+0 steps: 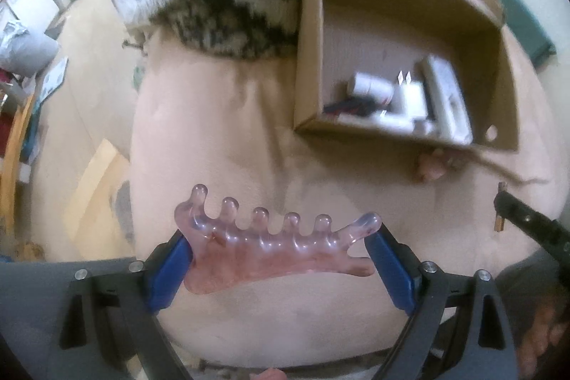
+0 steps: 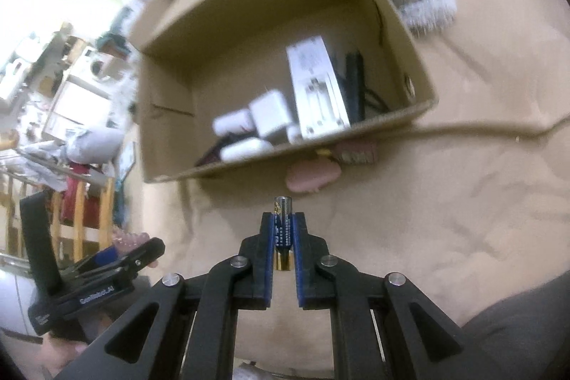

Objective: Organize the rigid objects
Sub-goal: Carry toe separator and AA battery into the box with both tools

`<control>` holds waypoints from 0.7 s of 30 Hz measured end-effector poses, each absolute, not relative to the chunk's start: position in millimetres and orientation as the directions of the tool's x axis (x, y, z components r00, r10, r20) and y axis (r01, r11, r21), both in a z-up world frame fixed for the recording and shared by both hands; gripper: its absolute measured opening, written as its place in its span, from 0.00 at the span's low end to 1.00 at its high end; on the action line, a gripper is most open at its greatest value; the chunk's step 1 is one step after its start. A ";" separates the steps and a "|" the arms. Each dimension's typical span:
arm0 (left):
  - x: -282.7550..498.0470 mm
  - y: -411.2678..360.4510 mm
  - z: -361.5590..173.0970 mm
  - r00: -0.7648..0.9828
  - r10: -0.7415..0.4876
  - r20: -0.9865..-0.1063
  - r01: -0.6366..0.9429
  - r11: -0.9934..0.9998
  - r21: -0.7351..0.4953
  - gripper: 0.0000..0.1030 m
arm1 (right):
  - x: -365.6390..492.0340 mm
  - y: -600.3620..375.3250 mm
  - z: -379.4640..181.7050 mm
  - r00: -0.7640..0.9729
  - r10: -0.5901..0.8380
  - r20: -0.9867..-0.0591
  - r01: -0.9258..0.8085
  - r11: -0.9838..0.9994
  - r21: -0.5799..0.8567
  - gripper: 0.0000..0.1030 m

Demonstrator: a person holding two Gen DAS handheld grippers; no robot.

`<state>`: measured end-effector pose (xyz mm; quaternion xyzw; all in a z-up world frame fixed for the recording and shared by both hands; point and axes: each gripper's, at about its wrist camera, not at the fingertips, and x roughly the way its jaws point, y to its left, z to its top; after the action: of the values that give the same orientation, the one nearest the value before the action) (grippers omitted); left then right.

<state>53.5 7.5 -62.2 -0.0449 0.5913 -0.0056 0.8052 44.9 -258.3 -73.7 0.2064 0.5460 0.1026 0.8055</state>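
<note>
Both tongs are up close, and each holds something. Left tongs point(image 1: 281, 255) are spread wide, with the pink comb point(image 1: 274, 246) pinched by its two ends. It looks stiff, smooth and light, so it may slip; the ends seem a good place to hold. Right tongs point(image 2: 284, 234) are nearly closed on a small battery point(image 2: 284, 230), held round its middle. It looks hard, round and likely to roll.

Biggest is the tan bed cover point(image 2: 445, 202). On it, farther off, sits the cardboard box point(image 2: 285, 155) with blurry white things inside. I cannot tell what they are. A pink thing point(image 2: 311, 178) lies half hidden under the near edge of the box.
</note>
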 end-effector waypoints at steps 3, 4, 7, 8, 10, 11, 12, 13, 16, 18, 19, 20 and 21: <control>53.5 2.2 -43.0 0.350 -0.076 -0.934 -0.037 0.995 -0.095 0.89 | 46.2 -264.9 -52.1 0.425 0.404 -0.810 0.029 0.888 0.458 0.11; 55.3 -2.5 -33.7 0.372 -0.075 -0.925 -0.026 0.995 -0.091 0.89 | 48.3 -266.7 -44.3 0.440 0.404 -0.802 0.014 0.890 0.456 0.11; 65.9 -16.5 -13.9 0.414 -0.078 -0.907 0.009 0.997 -0.082 0.89 | 58.8 -259.6 -25.4 0.484 0.403 -0.777 -0.027 0.894 0.447 0.11; 70.8 -20.4 -9.7 0.421 -0.080 -0.904 0.019 0.997 -0.080 0.89 | 62.9 -260.4 -19.8 0.496 0.406 -0.768 -0.037 0.893 0.448 0.11; 85.5 -28.6 -3.2 0.433 -0.082 -0.898 0.035 0.997 -0.074 0.89 | 72.9 -262.7 -11.5 0.515 0.412 -0.752 -0.055 0.891 0.451 0.11; 92.7 -32.8 -0.8 0.436 -0.083 -0.896 0.044 0.997 -0.071 0.89 | 79.1 -263.3 -8.7 0.521 0.415 -0.746 -0.063 0.890 0.451 0.11; 99.0 -36.6 1.0 0.438 -0.082 -0.895 0.053 0.996 -0.066 0.89 | 84.6 -263.4 -8.7 0.527 0.413 -0.743 -0.067 0.892 0.448 0.11; 108.1 -42.3 2.6 0.443 -0.078 -0.893 0.063 0.996 -0.055 0.89 | 92.0 -264.1 -7.2 0.535 0.408 -0.740 -0.070 0.894 0.442 0.11; 127.7 -56.8 1.3 0.456 -0.067 -0.887 0.093 0.995 -0.027 0.89 | 111.5 -268.1 -9.5 0.544 0.410 -0.732 -0.069 0.891 0.448 0.11; 140.8 -65.7 -5.5 0.457 -0.065 -0.887 0.113 0.994 -0.014 0.89 | 125.6 -267.2 -19.1 0.545 0.402 -0.735 -0.059 0.893 0.445 0.11; 148.3 -70.5 -11.7 0.453 -0.063 -0.889 0.123 0.992 -0.008 0.89 | 131.6 -267.4 -22.9 0.543 0.397 -0.740 -0.053 0.895 0.442 0.11; 153.6 -74.0 -16.9 0.452 -0.060 -0.890 0.128 0.992 -0.002 0.89 | 138.5 -267.5 -28.5 0.539 0.392 -0.745 -0.048 0.898 0.437 0.11; 157.5 -76.8 -21.5 0.452 -0.057 -0.890 0.132 0.991 0.004 0.89 | 142.7 -267.3 -34.3 0.535 0.388 -0.750 -0.045 0.900 0.433 0.11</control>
<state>157.5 -76.8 -21.5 0.0363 0.5206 -0.0554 0.8512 142.7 -267.3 -34.3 0.1844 0.4651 0.1262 0.8566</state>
